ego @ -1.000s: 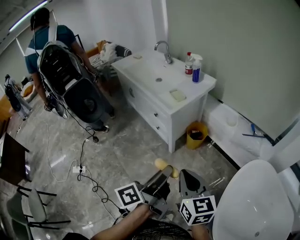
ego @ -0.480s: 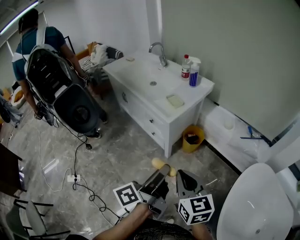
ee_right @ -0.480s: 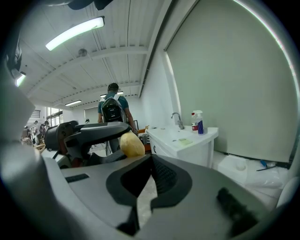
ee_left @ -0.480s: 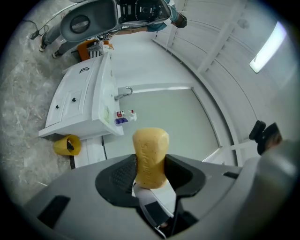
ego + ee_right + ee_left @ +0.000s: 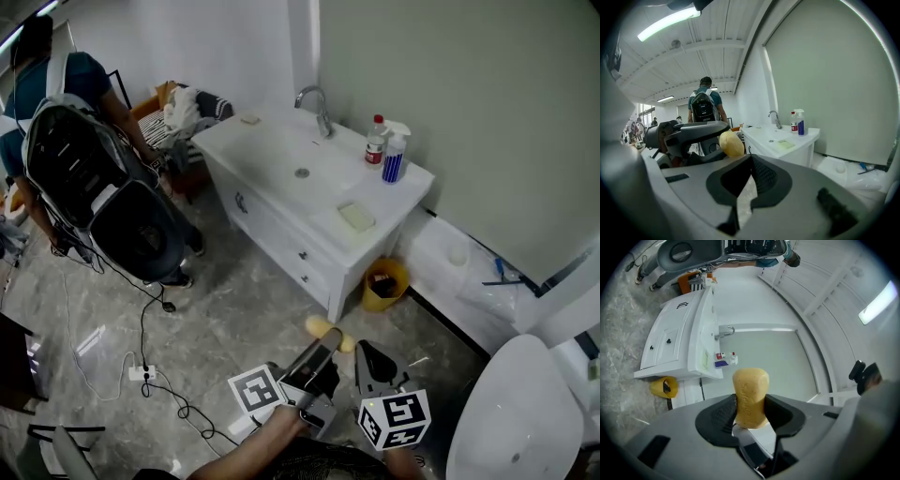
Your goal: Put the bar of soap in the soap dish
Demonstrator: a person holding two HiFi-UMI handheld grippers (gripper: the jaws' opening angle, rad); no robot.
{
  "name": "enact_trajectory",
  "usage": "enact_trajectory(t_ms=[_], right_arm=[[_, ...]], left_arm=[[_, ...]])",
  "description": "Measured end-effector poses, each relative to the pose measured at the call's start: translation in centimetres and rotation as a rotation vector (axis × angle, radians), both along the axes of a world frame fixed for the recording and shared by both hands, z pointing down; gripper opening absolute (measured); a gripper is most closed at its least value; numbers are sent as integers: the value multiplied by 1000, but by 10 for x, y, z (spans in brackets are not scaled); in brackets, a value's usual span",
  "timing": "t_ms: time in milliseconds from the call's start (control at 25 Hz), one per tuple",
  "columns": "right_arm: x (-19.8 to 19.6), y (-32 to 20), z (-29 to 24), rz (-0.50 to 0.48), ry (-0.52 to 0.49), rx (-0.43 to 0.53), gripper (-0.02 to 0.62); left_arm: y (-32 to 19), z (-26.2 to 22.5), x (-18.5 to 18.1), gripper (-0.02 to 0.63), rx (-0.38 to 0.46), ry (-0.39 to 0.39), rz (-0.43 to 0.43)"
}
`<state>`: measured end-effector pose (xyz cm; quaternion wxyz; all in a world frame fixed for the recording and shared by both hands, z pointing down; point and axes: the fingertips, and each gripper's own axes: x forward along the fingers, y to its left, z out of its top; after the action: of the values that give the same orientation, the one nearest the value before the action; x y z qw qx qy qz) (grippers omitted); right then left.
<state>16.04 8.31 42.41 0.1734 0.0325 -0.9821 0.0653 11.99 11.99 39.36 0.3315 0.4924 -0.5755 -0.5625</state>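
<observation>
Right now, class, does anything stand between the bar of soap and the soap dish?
Nothing visible does. The left gripper holds the soap over open floor, short of the cabinet. The soap dish looks empty near the counter's near corner; the bottles stand behind it, apart.

Bottom centre: left gripper [image 5: 328, 341], yellow bar of soap [image 5: 319, 327] at its tip; right gripper [image 5: 372, 357] just beside, to right. Upper centre: white vanity [image 5: 272, 155], faucet [image 5: 319, 105], 2 bottles [image 5: 394, 157] at back corner, pale soap dish [image 5: 356, 217] near front edge. Yellow bin [image 5: 384, 284] on floor beside vanity. Upper left: person [image 5: 94, 73] wearing black backpack [image 5: 103, 187].
</observation>
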Motion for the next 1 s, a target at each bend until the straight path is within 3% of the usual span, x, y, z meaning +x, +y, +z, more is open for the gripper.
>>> enact_trajectory(t_ms=[560,1000], right_arm=[[-99,40,-3,9,14,25,12],[-123,39,-4,46,1,31,12]], left_arm=[[43,0,-105,189,18,16,-1],[48,4,-127,189,21,30,17]])
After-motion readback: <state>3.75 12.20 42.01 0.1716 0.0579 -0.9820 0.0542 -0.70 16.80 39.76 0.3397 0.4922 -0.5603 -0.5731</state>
